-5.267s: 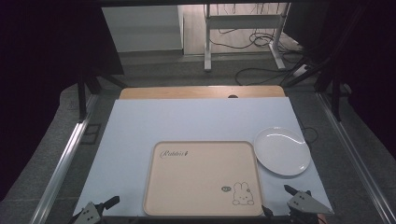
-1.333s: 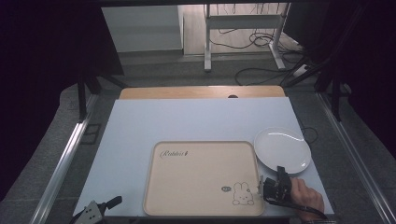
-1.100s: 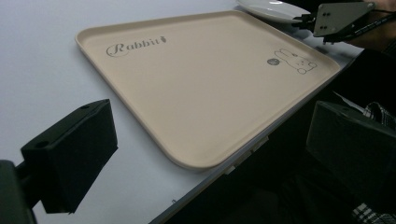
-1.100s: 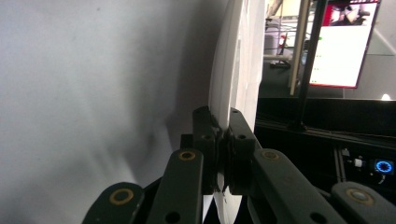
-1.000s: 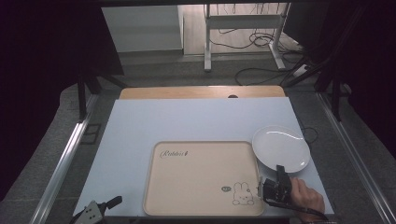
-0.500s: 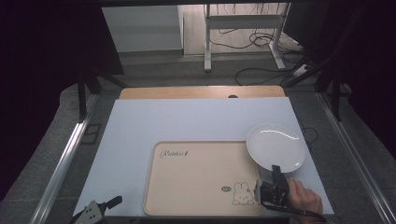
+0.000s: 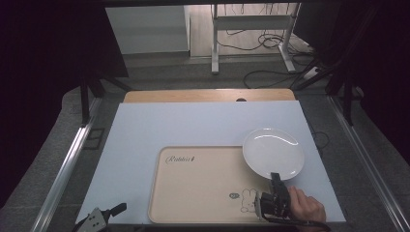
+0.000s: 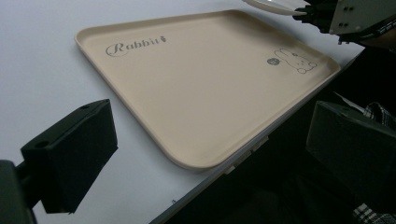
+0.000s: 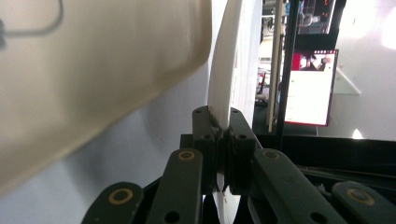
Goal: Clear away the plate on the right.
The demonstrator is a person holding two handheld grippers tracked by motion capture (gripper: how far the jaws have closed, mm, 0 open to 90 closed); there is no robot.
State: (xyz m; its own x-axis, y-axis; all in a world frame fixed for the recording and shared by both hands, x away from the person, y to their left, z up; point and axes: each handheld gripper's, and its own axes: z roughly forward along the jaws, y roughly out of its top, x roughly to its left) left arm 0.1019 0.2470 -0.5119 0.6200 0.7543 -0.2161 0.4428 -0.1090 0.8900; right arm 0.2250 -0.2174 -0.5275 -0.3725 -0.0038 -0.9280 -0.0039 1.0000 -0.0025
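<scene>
Plate point(image 7: 273, 153) rim pinched in R gripper point(image 7: 275, 180) jaws.

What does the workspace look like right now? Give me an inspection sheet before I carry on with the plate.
Surface: pale blue table top, a wooden strip along its far edge.
Job's things: white plate, its left part over the far right corner of the beige tray; the tray holds nothing else.
Clutter: nothing seen.
Grippers: right hand-held gripper clamped on the plate's near rim; in the right gripper view the jaws pinch the rim. Left hand-held gripper at the table's near left edge, jaws apart, holding nothing.
Cables: loose cables on the floor beyond the table.
Surroundings: metal stand legs, dark room, lit screen in the right gripper view.
</scene>
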